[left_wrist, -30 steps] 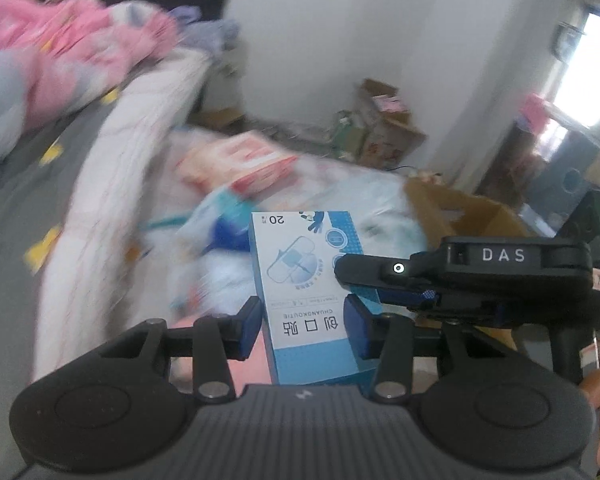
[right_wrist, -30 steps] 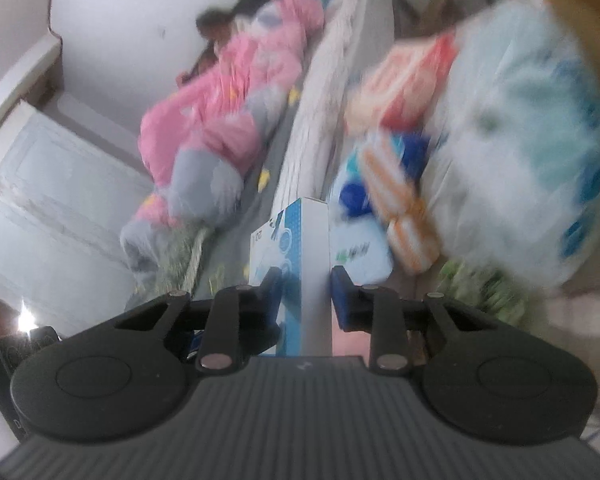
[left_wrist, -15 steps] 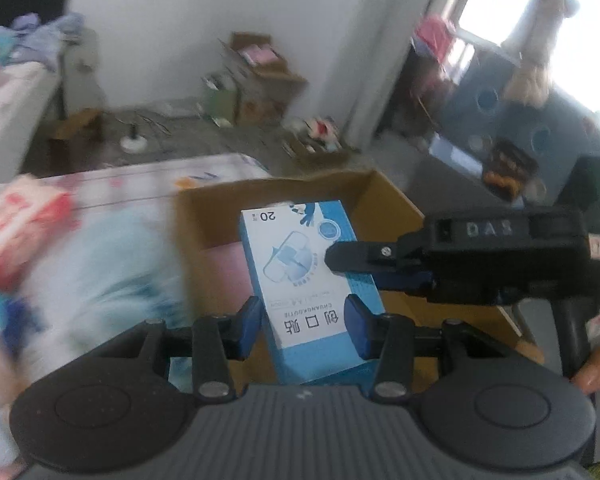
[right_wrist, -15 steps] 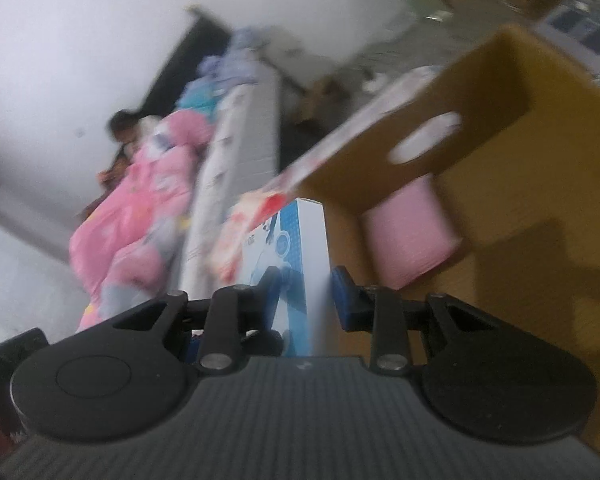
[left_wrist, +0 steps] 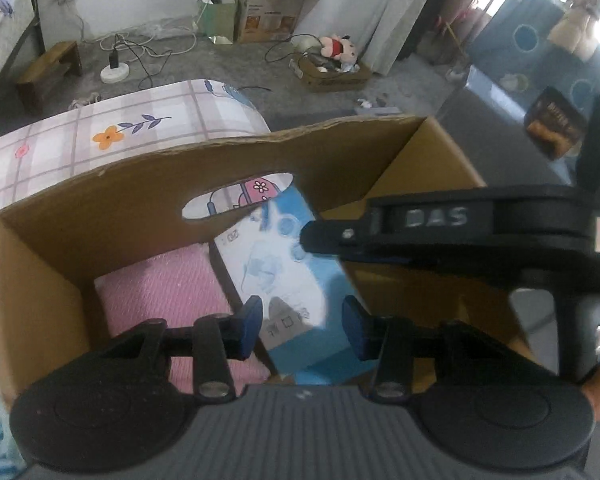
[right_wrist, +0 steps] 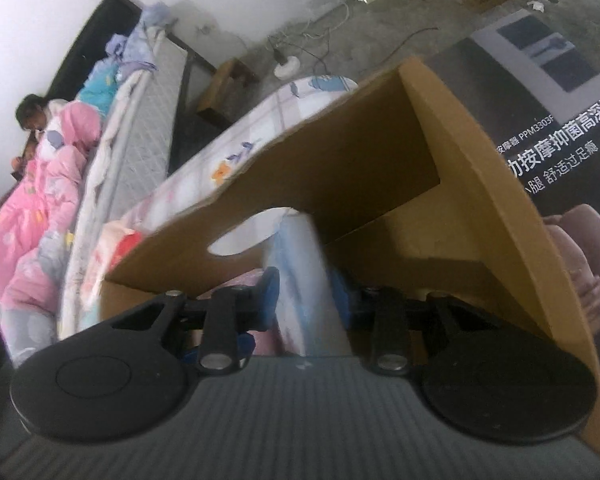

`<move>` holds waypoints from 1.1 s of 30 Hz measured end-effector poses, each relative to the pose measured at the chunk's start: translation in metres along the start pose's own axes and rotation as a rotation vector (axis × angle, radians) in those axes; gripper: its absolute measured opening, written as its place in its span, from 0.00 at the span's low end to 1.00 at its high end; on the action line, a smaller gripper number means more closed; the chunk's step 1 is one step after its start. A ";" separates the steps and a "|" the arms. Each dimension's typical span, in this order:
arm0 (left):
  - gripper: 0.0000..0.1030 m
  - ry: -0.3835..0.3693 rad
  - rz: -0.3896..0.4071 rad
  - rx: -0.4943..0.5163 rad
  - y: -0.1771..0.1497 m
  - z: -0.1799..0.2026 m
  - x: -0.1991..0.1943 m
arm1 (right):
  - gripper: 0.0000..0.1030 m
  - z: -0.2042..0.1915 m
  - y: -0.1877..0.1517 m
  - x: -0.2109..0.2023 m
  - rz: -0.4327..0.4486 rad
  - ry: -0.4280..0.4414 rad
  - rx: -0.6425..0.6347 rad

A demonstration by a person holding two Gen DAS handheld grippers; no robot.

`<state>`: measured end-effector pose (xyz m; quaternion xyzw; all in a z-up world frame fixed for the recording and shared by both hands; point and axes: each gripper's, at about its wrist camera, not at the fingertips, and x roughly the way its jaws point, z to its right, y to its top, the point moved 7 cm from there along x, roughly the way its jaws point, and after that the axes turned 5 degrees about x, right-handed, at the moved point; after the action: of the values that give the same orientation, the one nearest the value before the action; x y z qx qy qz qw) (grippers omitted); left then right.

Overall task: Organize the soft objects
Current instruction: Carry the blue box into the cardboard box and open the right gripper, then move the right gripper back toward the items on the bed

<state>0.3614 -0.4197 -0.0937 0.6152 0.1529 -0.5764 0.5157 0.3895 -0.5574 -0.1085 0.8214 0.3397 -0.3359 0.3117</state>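
Note:
A blue-and-white flat box (left_wrist: pixel 288 276) with printed characters hangs tilted inside an open cardboard carton (left_wrist: pixel 140 168), blurred by motion. My left gripper (left_wrist: pixel 302 330) holds its near end across the wide face, and its jaws are closing a little on it. From the right, my right gripper (left_wrist: pixel 320 246) clamps the box's far part. In the right wrist view the same box (right_wrist: pixel 300 272) shows edge-on, with my right gripper (right_wrist: pixel 306 294) shut on its thin sides above the carton (right_wrist: pixel 340 152). A pink padded pack (left_wrist: pixel 168 292) lies on the carton's floor at the left.
A checked floral cover (left_wrist: pixel 100 136) lies behind the carton. A power strip (left_wrist: pixel 114 74), cartons (left_wrist: pixel 268 12) and plush toys (left_wrist: pixel 336 48) sit on the grey floor. A dark printed carton (right_wrist: pixel 540 120) stands right. A person under a pink quilt (right_wrist: pixel 40 184) is on the bed.
Both grippers have carried the blue-and-white box away from the pile of packs beside the bed, over the cardboard carton and down into it. Both still hold it.

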 end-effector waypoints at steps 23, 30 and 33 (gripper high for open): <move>0.82 0.104 0.244 0.035 -0.048 -0.077 -0.192 | 0.30 0.012 -0.054 -0.038 0.009 -0.079 0.052; 0.83 0.267 0.324 -0.093 -0.127 -0.159 -0.268 | 0.30 -0.005 -0.077 -0.058 0.035 -0.022 0.052; 0.83 0.328 0.356 -0.162 -0.166 -0.192 -0.294 | 0.32 -0.033 -0.089 -0.083 0.067 0.006 -0.016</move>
<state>0.2529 -0.0745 0.0476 0.6744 0.1697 -0.3548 0.6249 0.2876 -0.5111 -0.0516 0.8307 0.3159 -0.3199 0.3283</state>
